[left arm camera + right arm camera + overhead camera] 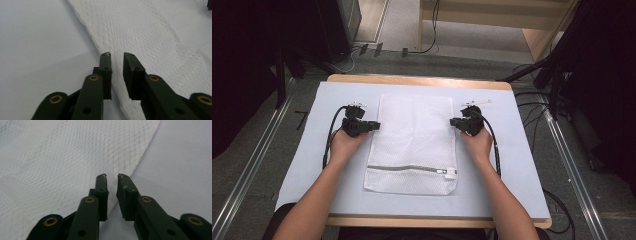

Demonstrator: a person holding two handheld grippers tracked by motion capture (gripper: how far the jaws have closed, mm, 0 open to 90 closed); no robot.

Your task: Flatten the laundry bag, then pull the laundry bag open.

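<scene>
Two grippers flank a white mesh laundry bag point(412, 145) lying flat mid-table, likely to pinch both side edges together. The left gripper point(373, 125) straddles the bag's left edge, jaws slightly parted, gripping nothing; the right gripper point(454, 121) mirrors it at the right edge. No readable writing.

You have bare table cover point(522, 165) to the right of the mesh bag point(414, 130) and the same to its left, so either hand can slide outward freely. The near strip between the bag's zipper point(404, 168) end and the table edge is open too. At the far right, a small white piece point(476, 102) lies just beyond your right gripper point(453, 121); it could catch a forward push. Your left gripper point(377, 125) sits at the bag's left edge, its jaws slightly parted, apparently not gripping the mesh.
</scene>
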